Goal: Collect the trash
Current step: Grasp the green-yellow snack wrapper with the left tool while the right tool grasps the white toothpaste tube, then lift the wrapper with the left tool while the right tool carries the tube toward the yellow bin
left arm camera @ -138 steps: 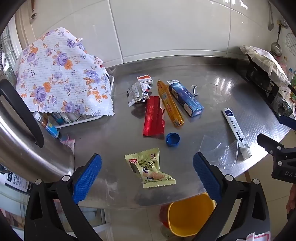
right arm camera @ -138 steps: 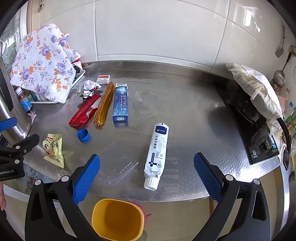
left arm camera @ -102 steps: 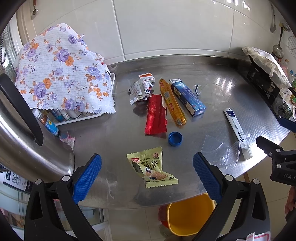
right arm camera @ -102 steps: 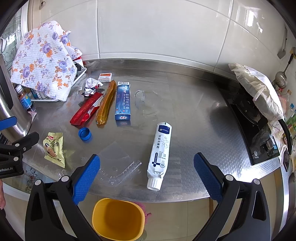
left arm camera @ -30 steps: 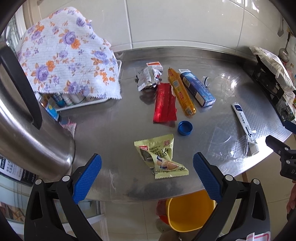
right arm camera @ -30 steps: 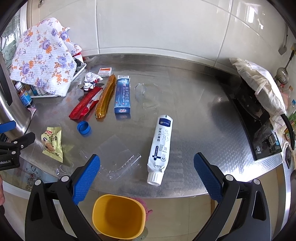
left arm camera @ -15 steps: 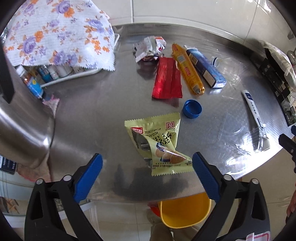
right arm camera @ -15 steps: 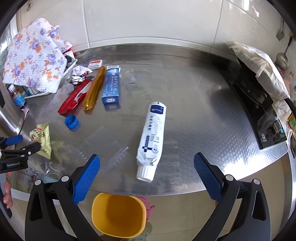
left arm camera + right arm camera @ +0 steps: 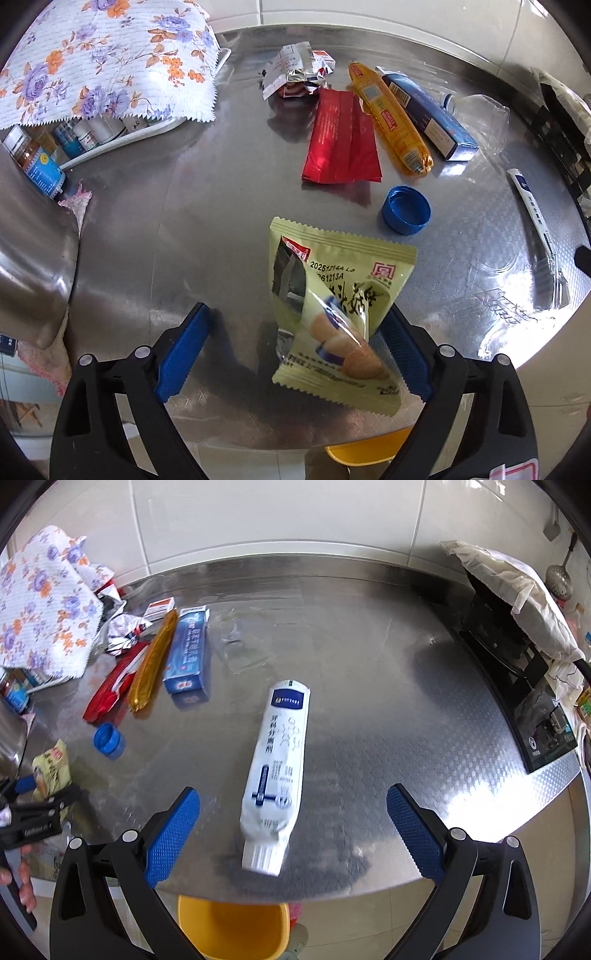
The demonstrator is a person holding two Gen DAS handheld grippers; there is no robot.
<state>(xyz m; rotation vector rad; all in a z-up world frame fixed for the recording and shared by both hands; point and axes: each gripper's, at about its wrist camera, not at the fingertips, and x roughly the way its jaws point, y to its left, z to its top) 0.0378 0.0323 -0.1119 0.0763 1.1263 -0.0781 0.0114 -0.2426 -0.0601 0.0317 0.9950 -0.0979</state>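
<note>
A pale green snack wrapper [image 9: 332,306] lies near the front edge of the steel counter [image 9: 207,221]. My left gripper [image 9: 293,354] is low over it and open. The wrapper's near end lies between the blue pads; the left pad [image 9: 183,354] is well clear of it, and the wrapper overlaps the right pad. A white toothpaste tube [image 9: 277,760] lies cap end toward me between the fingers of my right gripper [image 9: 293,834], which is open and touches nothing. A yellow bin [image 9: 232,923] stands on the floor below the counter edge.
Further back lie a red wrapper [image 9: 341,140], an orange packet [image 9: 389,118], a blue box [image 9: 428,114], a blue cap [image 9: 406,210], crumpled foil [image 9: 295,70] and clear plastic [image 9: 509,295]. A floral cloth [image 9: 103,62] covers bottles at the left beside a steel pot [image 9: 29,240]. A stove [image 9: 517,664] is at the right.
Both grippers have come down toward the counter. The left now straddles the snack wrapper with its jaws slightly narrower; the right has closed in on the toothpaste tube.
</note>
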